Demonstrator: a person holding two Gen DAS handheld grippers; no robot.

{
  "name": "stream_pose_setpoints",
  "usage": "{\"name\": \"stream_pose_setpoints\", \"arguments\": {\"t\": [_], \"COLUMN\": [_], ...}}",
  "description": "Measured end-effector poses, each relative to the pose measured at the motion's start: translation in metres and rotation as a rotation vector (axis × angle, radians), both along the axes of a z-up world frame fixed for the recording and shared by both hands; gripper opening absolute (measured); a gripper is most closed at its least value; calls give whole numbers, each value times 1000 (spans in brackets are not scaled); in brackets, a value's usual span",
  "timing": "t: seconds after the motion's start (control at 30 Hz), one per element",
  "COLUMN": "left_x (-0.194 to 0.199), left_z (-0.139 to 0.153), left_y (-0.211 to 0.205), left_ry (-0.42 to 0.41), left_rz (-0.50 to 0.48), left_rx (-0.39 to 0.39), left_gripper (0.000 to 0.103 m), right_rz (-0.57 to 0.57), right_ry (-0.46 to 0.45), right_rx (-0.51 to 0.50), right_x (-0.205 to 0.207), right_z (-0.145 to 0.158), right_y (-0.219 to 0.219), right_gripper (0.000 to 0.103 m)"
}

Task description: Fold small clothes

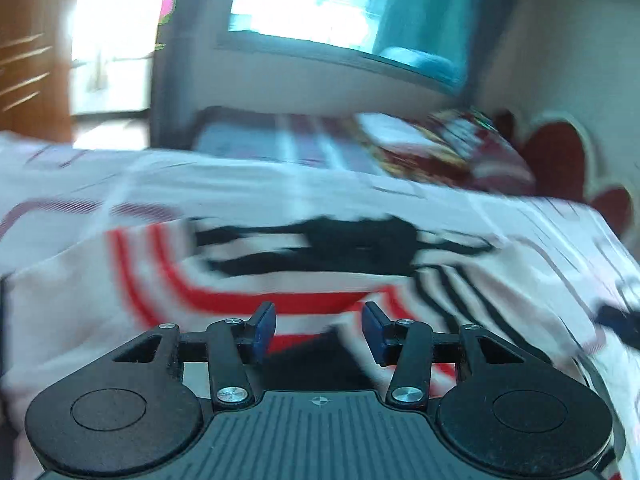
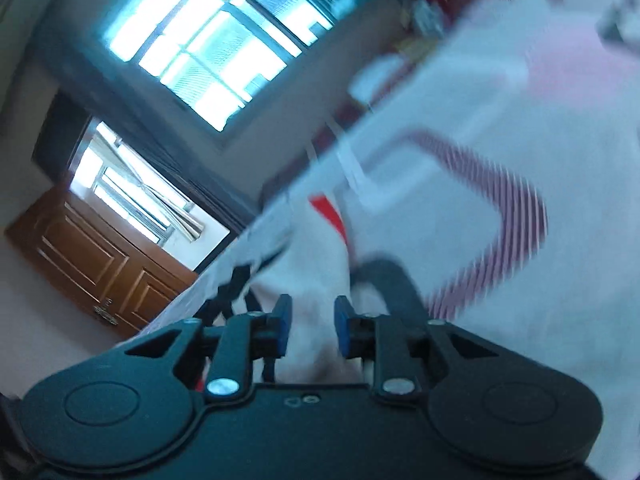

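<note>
The garment (image 1: 256,276), white with red and black stripes, lies spread on the bed (image 1: 500,216) right in front of your left gripper (image 1: 319,330), its long axis running roughly across that view, red bands to the left and black ones to the right. Its near edge sits just beyond and below the left fingers (image 1: 265,330), which are spread apart with nothing between them. Your right gripper (image 2: 310,326) is tilted hard, and its blue pads (image 2: 283,326) are also apart; white cloth (image 2: 312,264) shows in the gap, but blur hides whether it touches them, so you cannot count it as held. Black stripes show to the left of that gripper and a red patch lies ahead.

Both views are smeared by motion, so edges are only roughly placed. By my reading, each gripper is close to the garment, with the left squared to its near edge. A fold probably begins from that edge, lifting away from you. Past the garment, a patterned pillow (image 1: 452,148) lies near the headboard (image 1: 560,160).
</note>
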State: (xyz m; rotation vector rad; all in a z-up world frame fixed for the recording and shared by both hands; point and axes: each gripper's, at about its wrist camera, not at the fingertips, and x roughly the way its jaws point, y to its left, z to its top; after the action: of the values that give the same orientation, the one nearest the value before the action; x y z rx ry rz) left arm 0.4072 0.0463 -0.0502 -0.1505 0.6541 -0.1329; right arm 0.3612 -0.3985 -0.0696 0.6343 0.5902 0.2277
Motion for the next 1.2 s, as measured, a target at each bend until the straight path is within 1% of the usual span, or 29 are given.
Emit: {"name": "stream_pose_setpoints", "arguments": {"t": [0.07, 0.1, 0.13, 0.17, 0.2, 0.23, 0.27, 0.33, 0.37, 0.4, 0.43, 0.47, 0.53, 0.57, 0.6, 0.67, 0.73, 0.77, 0.8, 0.87, 0.93, 0.97, 1.0, 1.03, 1.07, 1.1, 1.13, 1.17, 1.2], "left_x": [17, 24, 27, 31, 35, 38, 34, 31, 32, 33, 36, 38, 41, 41, 45, 49, 49, 50, 51, 51, 51, 51, 50, 46, 42, 39, 37, 36, 36], "left_z": [-9, -14, -19, -26, -35, -45, -46, -41, -39, -39, -40, -42, -43, -42, -44, -49, -49, -50, -50, -51, -51, -51, -48, -43, -37, -31, -25, -21, -18], "left_y": [-19, -29, -37, -46, -53, -51, -45, -41, -38, -34, -32, -31, -32, -34, -36, -36, -30, -29, -29, -29, -29, -29, -29, -29, -28, -29, -32, -38, -47], "left_ry": [11, 14, 15, 29, 66, 96, 70, 70, 68, 70, 76, 80, 75, 71, 71, 73, 77, 80, 81, 79, 76, 76, 79, 62, 30, 4, -16, -30, -43], "left_rz": [-55, -75, -92, -102, -92, -74, -77, -80, -71, -62, -52, -49, -43, -51, -57, -64, -63, -64, -67, -76, -74, -72, -61, -44, -44, -50, -60, -86, -124], "left_rx": [-10, 1, 19, 61, 117, 135, 107, 114, 109, 99, 93, 90, 80, 85, 99, 111, 90, 95, 111, 121, 124, 125, 125, 126, 115, 96, 69, 44, 37], "left_gripper": [47, 47, 47, 47, 47, 47, 47, 47, 47, 47, 47, 47, 47, 47, 47, 47, 47, 47, 47, 47, 49, 49, 49, 49, 49, 49, 49, 49, 49], "right_rz": [34, 45, 64, 95, 126, 133, 118, 102, 84, 54, 42, 42, 50, 56, 61, 63, 63, 59, 65, 54, 24, 30, 28, 21, 16, 11, 21, 42, 74], "right_ry": [-4, -5, 5, 16, 37, 86, 104, 112, 104, 90, 65, 49, 20, 11, -1, -16, 22, 43, 59, 83, 88, 86, 82, 88, 93, 71, 17, -29, -42], "right_rx": [-52, -94, -124, -136, -176, -254, -279, -217, -213, -209, -181, -161, -177, -185, -190, -171, -117, -95, -87, -203, -231, -269, -319, -352, -372, -396, -418, -426, -424], "right_x": [23, 35, 47, 58, 67, 75, 78, 75, 72, 69, 67, 69, 78, 84, 90, 102, 120, 127, 133, 137, 136, 137, 136, 137, 136, 132, 126, 122, 124], "right_z": [1, 0, -2, -6, -12, -21, -29, -29, -25, -20, -17, -15, -11, -11, -12, -19, -29, -33, -36, -35, -36, -35, -32, -29, -24, -17, -8, -1, 0], "right_y": [11, 19, 26, 32, 38, 43, 39, 23, 18, 13, 8, 5, 8, 11, 14, 14, 13, 11, 10, 12, 11, 15, 21, 26, 31, 35, 41, 45, 50], "right_gripper": [20, 20, 21, 20, 18, 14, 0, 0, 3, 25, 28, 24, 23, 23, 26, 28, 29, 32, 25, 10, 7, 5, 7, 8, 12, 13, 13, 14, 14]}}
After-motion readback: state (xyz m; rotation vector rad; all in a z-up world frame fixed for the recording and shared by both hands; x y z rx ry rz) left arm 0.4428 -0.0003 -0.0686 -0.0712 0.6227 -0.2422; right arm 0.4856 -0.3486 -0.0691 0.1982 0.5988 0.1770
